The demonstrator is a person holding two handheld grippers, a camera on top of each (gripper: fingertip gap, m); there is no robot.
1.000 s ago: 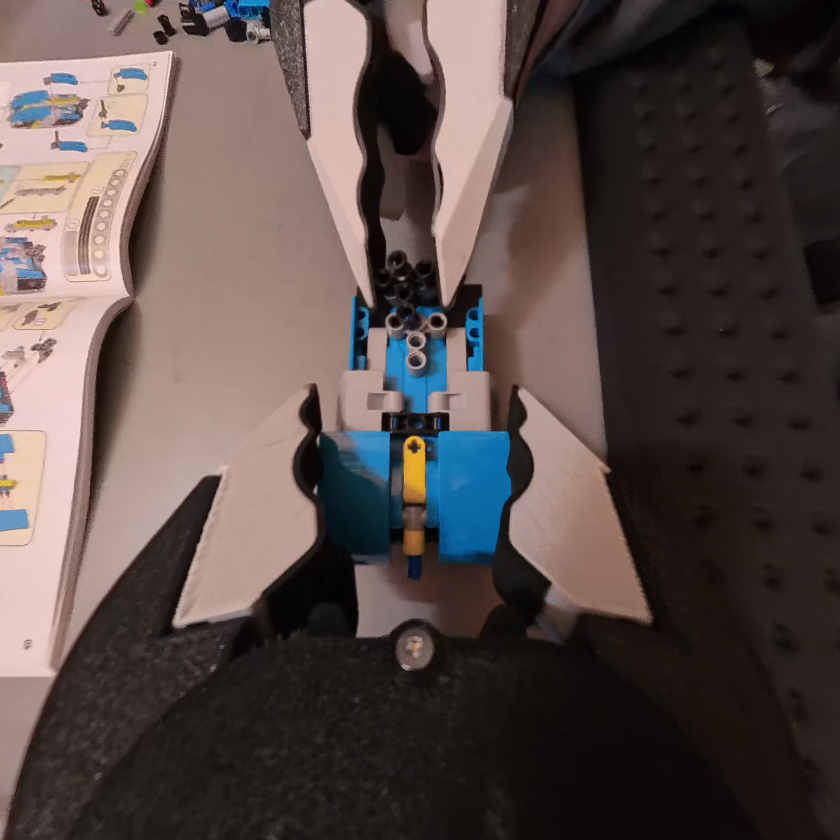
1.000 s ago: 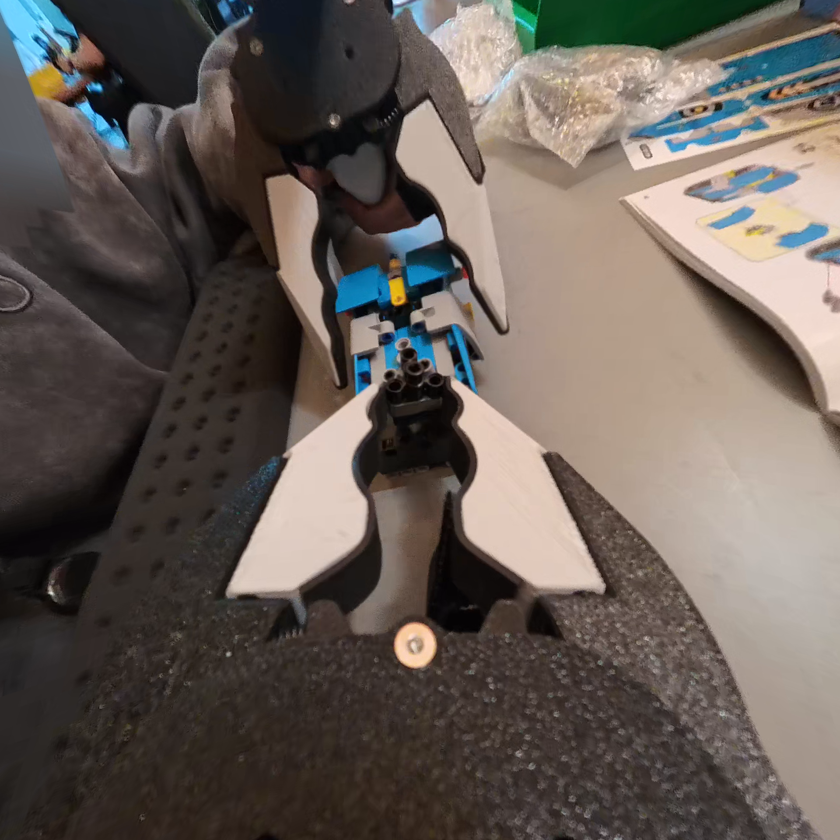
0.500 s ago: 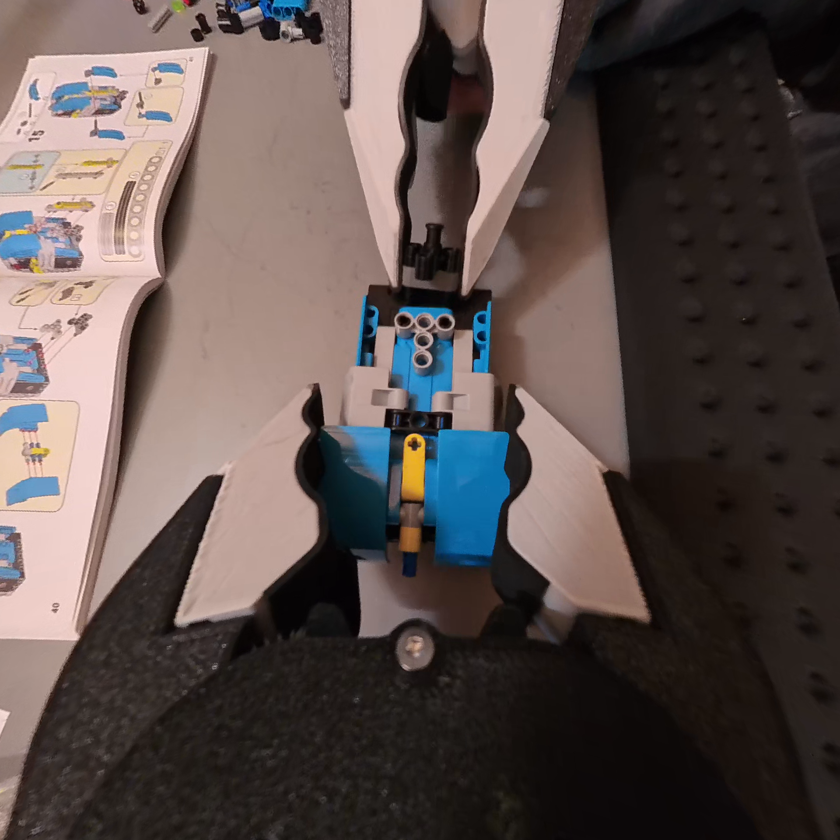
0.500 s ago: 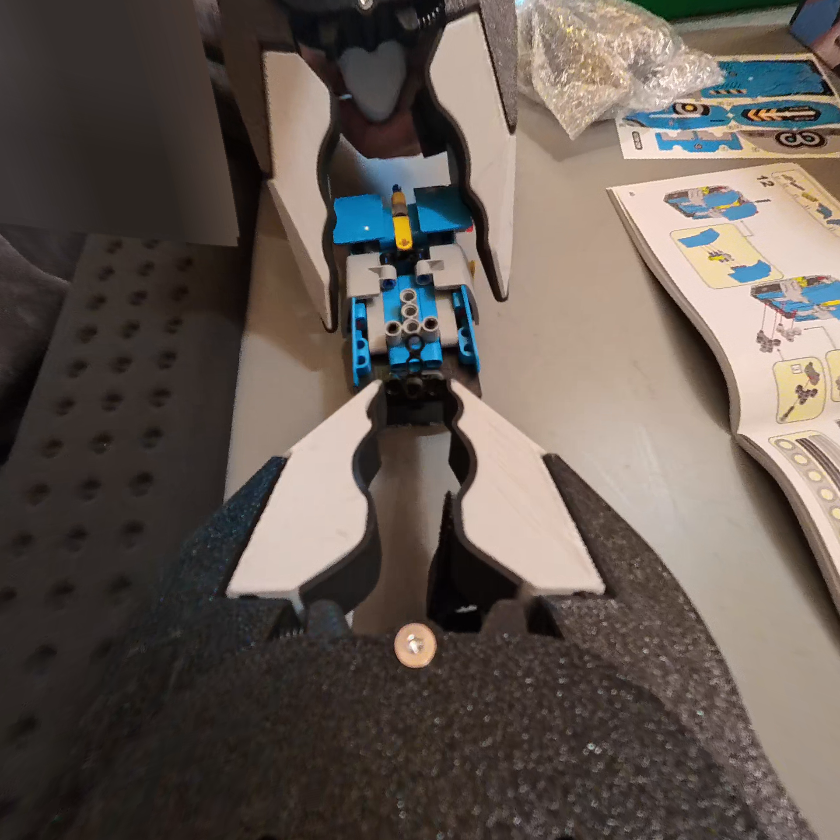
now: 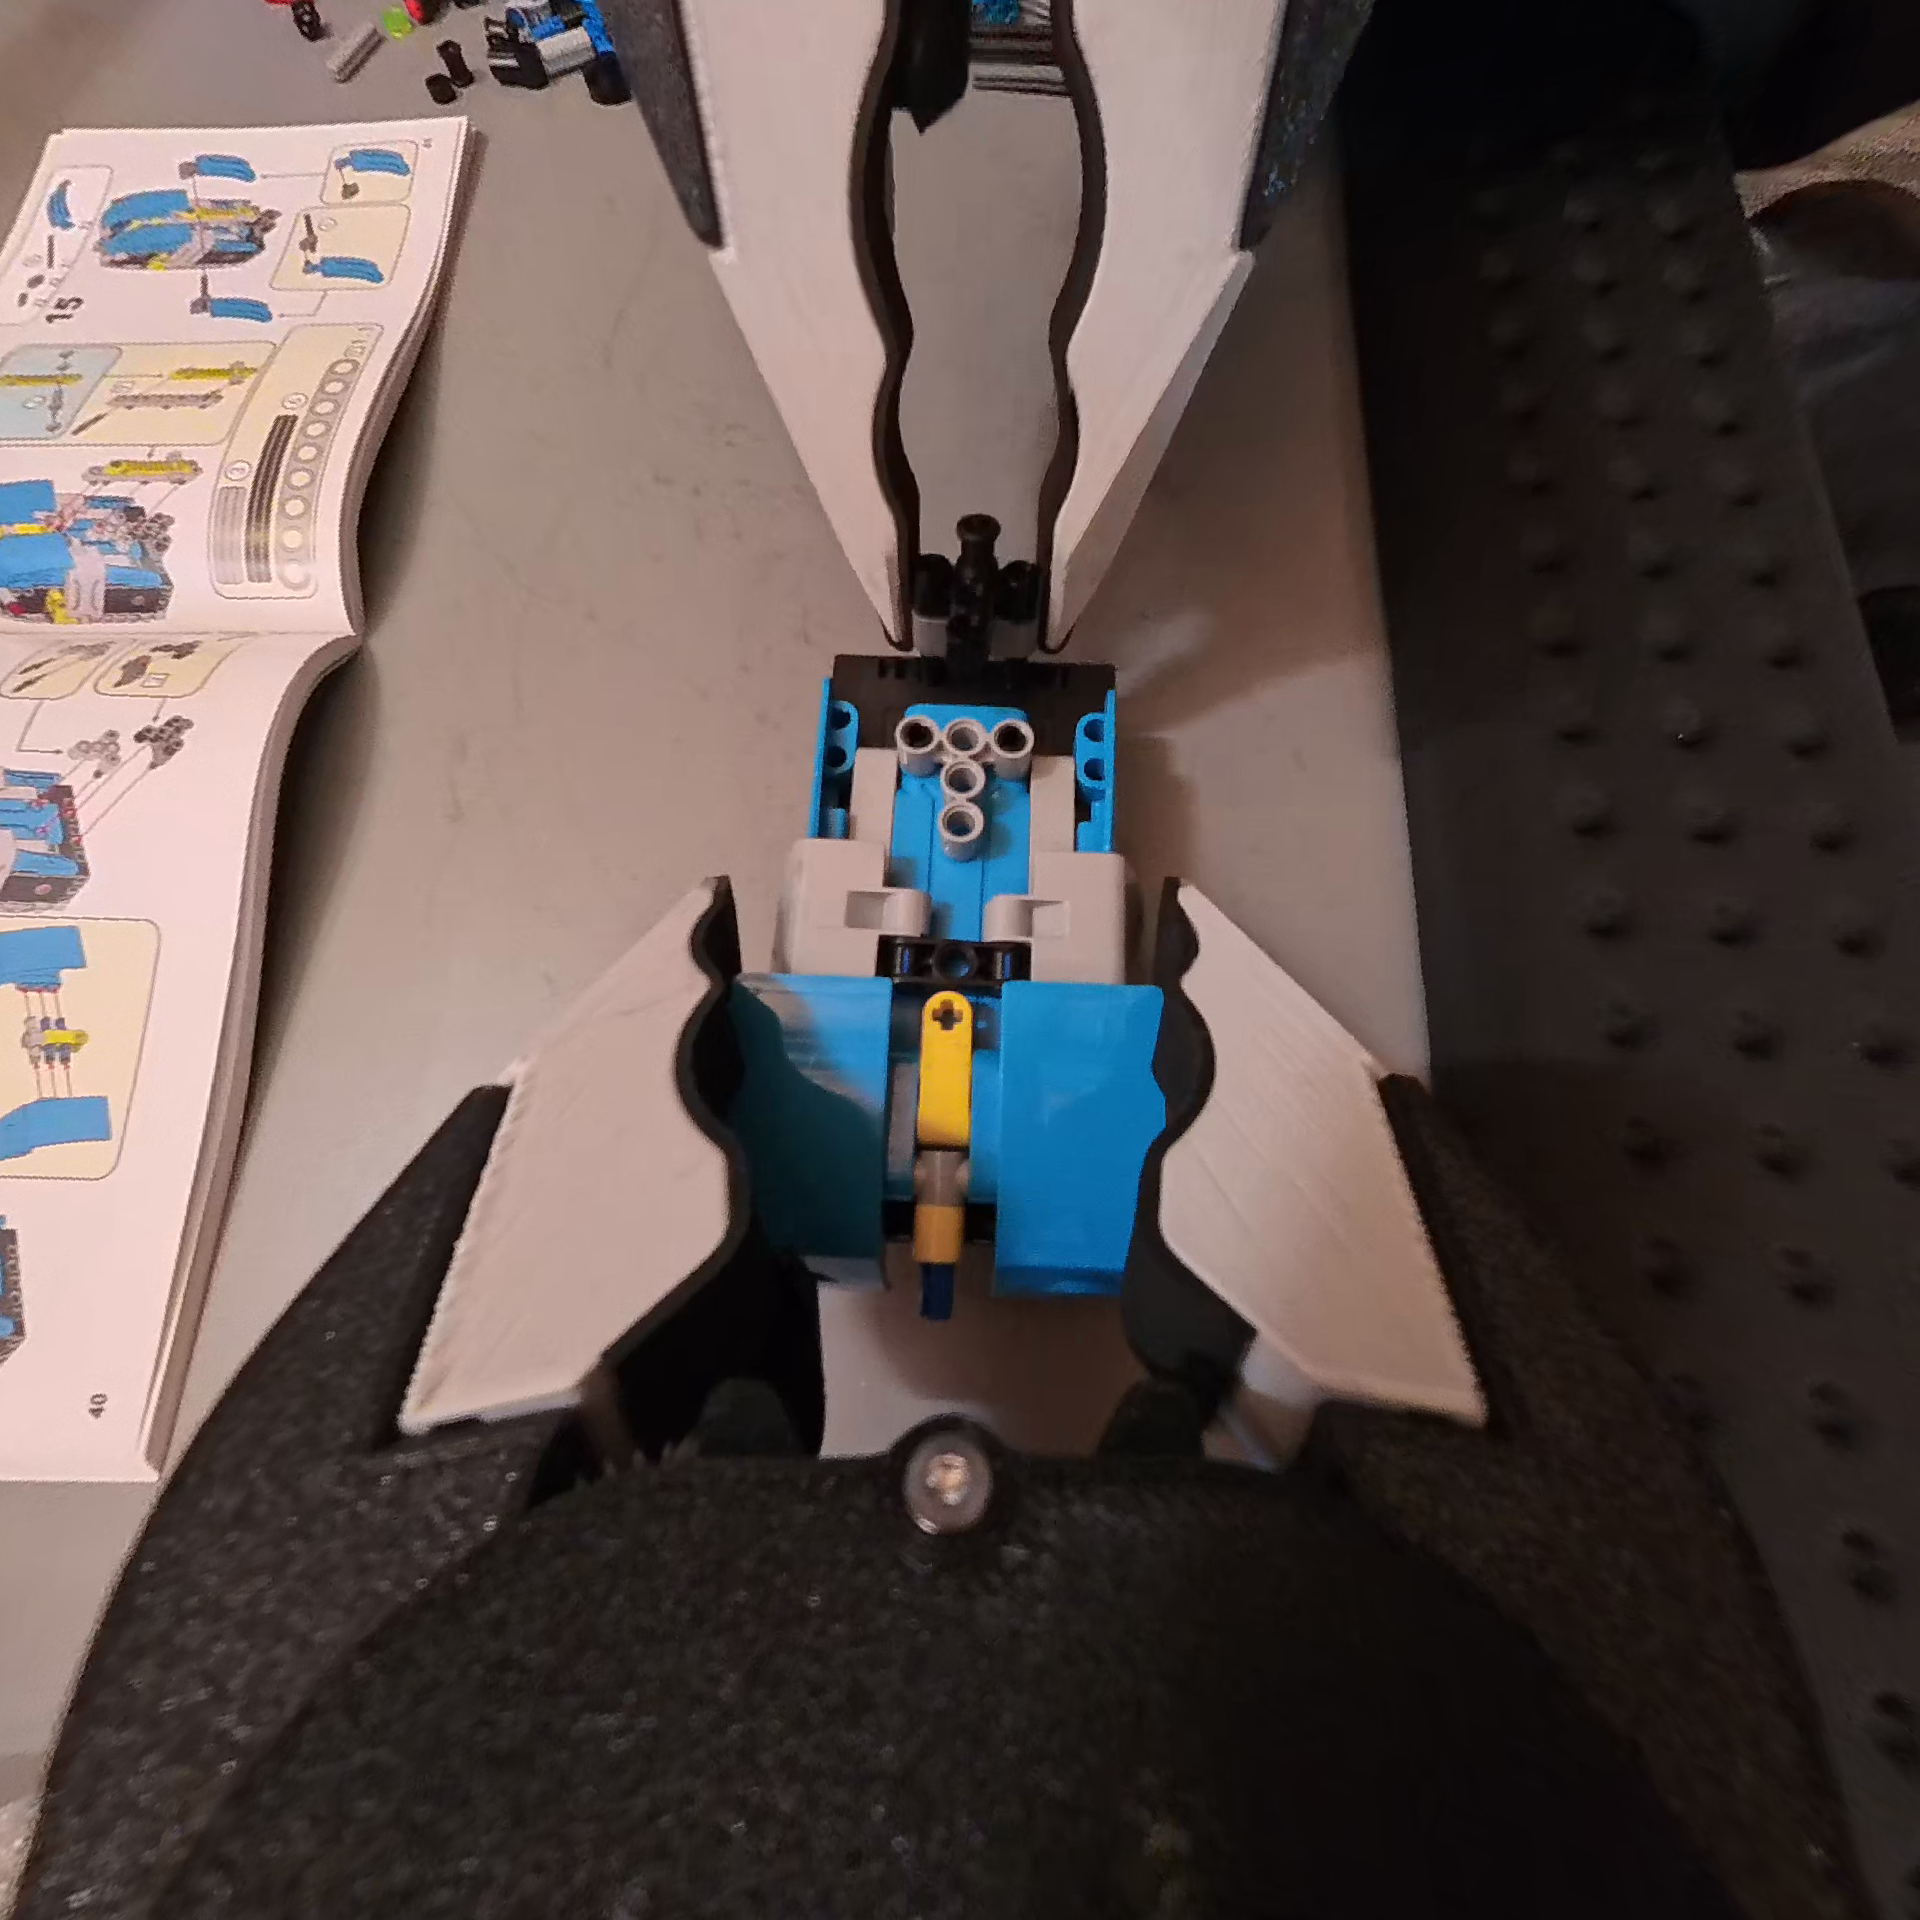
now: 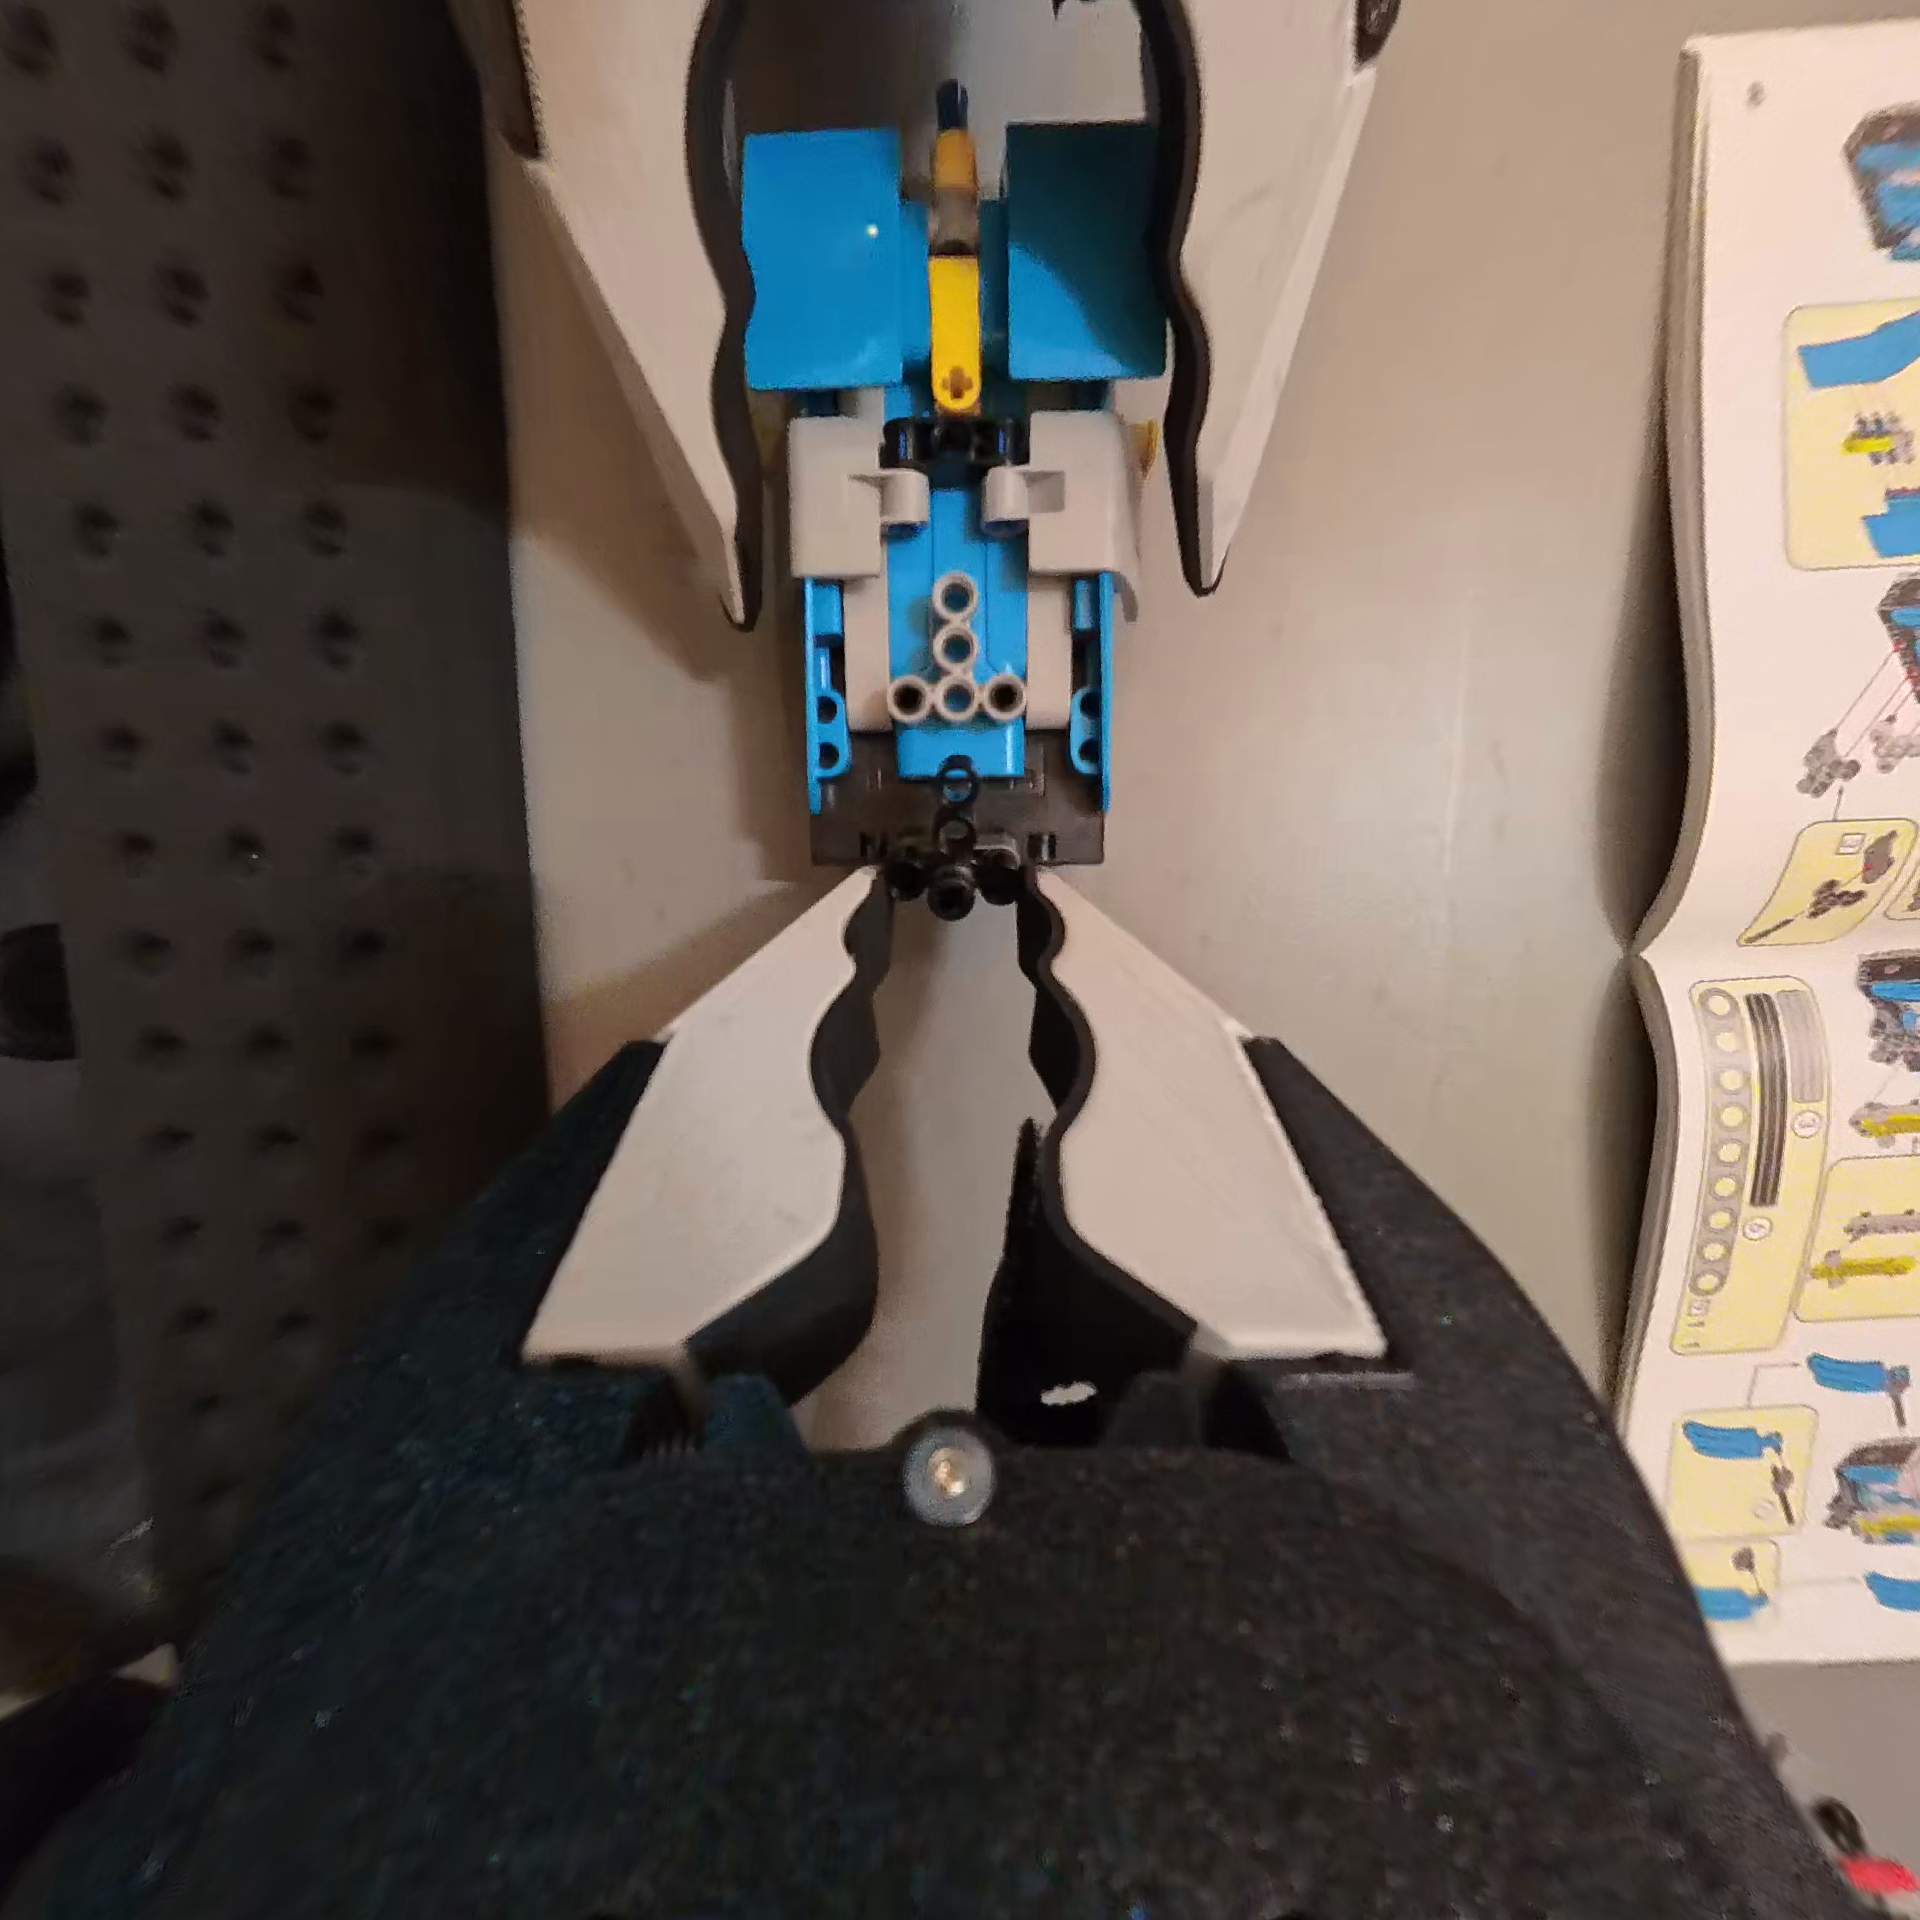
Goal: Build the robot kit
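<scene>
A blue, grey and black toy brick model [image 5: 961, 821] with a yellow lever lies on the grey table. My left gripper [image 5: 945, 899] is shut on its two blue curved panels, one finger on each side. My right gripper [image 5: 974, 623] faces it from the far end and is shut on a small black connector piece [image 5: 974, 587]. That piece sits right at the model's black end edge. In the right wrist view the right gripper [image 6: 951, 883] holds the black piece [image 6: 951, 888] against the model [image 6: 956, 644], and the left gripper [image 6: 966, 597] grips the far end.
An open instruction booklet [image 5: 156, 623] lies on the left in the left wrist view and on the right in the right wrist view [image 6: 1787, 831]. A black perforated mat [image 5: 1662, 935] borders the other side. Loose small pieces [image 5: 520, 47] lie beyond the booklet. One gripper's finger ends stand about 5 centimeters off the other's.
My right gripper has drawn back with the black piece, from over the model's grey pin cluster to its black end edge. The left gripper still holds the model.
</scene>
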